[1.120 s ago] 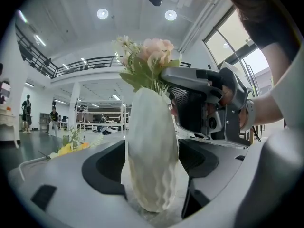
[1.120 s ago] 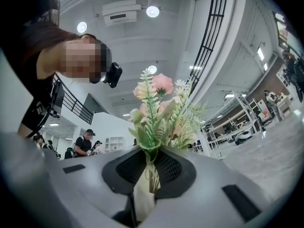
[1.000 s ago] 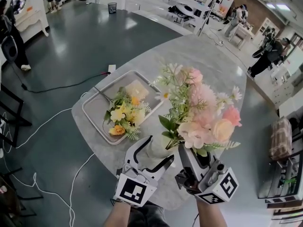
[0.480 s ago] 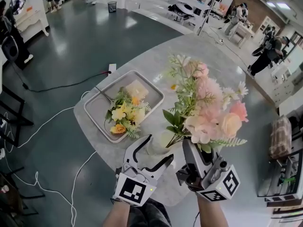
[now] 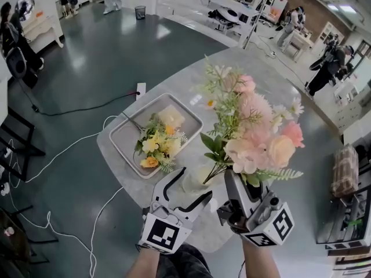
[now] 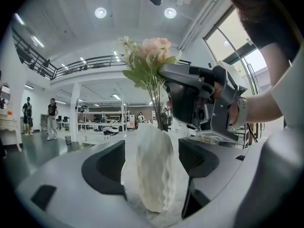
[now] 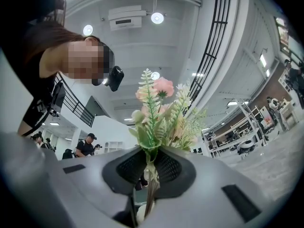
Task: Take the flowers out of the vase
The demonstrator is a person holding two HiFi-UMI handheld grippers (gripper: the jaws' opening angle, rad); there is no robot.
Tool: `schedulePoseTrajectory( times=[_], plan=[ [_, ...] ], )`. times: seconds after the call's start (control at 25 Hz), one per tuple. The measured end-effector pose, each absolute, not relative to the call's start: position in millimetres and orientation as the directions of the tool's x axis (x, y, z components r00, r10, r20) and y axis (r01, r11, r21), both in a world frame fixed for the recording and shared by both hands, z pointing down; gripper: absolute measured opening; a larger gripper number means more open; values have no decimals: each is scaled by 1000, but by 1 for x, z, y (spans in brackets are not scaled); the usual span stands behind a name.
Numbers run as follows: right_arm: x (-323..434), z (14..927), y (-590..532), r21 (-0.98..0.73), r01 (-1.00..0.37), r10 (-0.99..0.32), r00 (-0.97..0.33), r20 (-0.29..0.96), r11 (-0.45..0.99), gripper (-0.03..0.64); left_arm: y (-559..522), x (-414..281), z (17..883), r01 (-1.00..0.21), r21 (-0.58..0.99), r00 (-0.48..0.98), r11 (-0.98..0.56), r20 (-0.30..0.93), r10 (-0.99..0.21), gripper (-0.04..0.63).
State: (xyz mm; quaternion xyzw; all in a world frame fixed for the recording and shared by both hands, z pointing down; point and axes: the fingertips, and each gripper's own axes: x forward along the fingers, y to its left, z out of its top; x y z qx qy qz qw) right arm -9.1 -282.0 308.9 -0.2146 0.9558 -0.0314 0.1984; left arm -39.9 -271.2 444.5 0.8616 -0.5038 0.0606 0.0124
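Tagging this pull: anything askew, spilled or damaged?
Nothing stands out: the left gripper holds the vase, right gripper clamps the pink flowers by the stems, yellow bunch lies in the tray.

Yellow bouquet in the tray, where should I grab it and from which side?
Grip the bare stems, not the blooms. The yellow bouquet lies flat in the tray, and its stems stick out toward the tray's far left corner, clear of the leaves. Coming down from above and closing across the stems, near where they meet the foliage, is probably best.
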Motion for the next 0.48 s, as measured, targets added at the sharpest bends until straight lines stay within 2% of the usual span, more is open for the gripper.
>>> schedulePoseTrajectory(
  times=[0.48],
  plan=[
    [-5, 295, -284, -112, -411, -419, -814, -402, 905, 57, -261, -37, 437, -869, -49, 482, -493, 142, -865, 347]
  ],
)
